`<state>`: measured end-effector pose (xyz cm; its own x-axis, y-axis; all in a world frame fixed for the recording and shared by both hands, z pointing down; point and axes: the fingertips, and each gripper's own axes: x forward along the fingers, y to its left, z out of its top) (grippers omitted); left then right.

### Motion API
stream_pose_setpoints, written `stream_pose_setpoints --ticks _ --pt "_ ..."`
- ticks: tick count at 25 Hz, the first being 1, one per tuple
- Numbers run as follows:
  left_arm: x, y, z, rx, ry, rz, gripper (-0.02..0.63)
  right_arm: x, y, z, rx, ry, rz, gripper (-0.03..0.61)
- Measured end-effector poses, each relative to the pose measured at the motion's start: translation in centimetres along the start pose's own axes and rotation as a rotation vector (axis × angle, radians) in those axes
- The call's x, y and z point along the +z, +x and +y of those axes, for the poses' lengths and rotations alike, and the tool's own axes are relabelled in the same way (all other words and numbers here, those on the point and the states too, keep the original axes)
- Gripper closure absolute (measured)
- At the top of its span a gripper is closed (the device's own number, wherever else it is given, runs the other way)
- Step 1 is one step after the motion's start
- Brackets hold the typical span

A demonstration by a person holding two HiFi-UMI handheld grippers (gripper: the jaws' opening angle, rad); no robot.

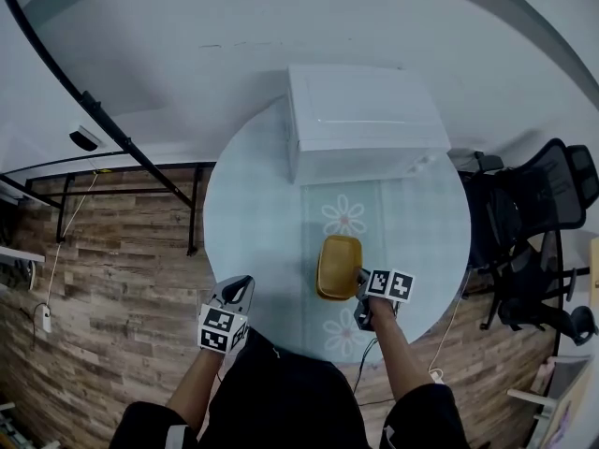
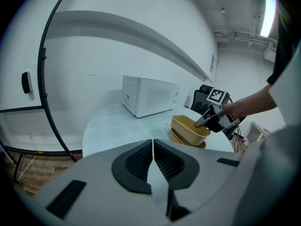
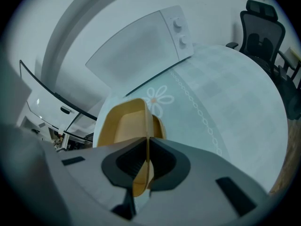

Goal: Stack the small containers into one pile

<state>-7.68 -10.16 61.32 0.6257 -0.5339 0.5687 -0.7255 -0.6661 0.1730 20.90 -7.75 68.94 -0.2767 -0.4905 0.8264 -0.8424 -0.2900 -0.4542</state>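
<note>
No legible text anywhere; left gripper [image 1: 243, 283], right gripper [image 1: 359, 282] cubes carry patterned square markers only.

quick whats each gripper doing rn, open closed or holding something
Left gripper: closed, empty.
Right gripper: closed on the wall of the yellow container.

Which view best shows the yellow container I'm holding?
Left gripper view: side-on, it shows the held container over a second container. Head view shows only its top; right gripper view, mostly its clamped wall.

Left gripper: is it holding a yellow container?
No, the left gripper has its jaws shut on nothing; the right gripper grips the yellow container.
</note>
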Motion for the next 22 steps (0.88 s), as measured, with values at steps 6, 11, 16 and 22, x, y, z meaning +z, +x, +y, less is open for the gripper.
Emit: stream_pose_setpoints --ticks 6,11,16,22 --pt "-0.4 -0.2 -0.3 0.001 -0.005 0.006 0.594 -1.9 0.8 -1.2 -0.034 0.003 0.028 0.543" --pt "-0.4 -0.4 0.1 0.007 -0.009 0.005 0.594 -2.4 1.1 -1.8 -0.060 0.007 0.029 0.543" --pt "-0.8 -0.5 0.3 0.007 -0.013 0.009 0.594 -2.5 1.3 -1.7 -0.068 0.011 0.021 0.543" --pt "-1.0 -0.6 0.2 0.000 -0.013 0.016 0.594 -2.5 1.5 -1.4 -0.059 0.007 0.007 0.541"
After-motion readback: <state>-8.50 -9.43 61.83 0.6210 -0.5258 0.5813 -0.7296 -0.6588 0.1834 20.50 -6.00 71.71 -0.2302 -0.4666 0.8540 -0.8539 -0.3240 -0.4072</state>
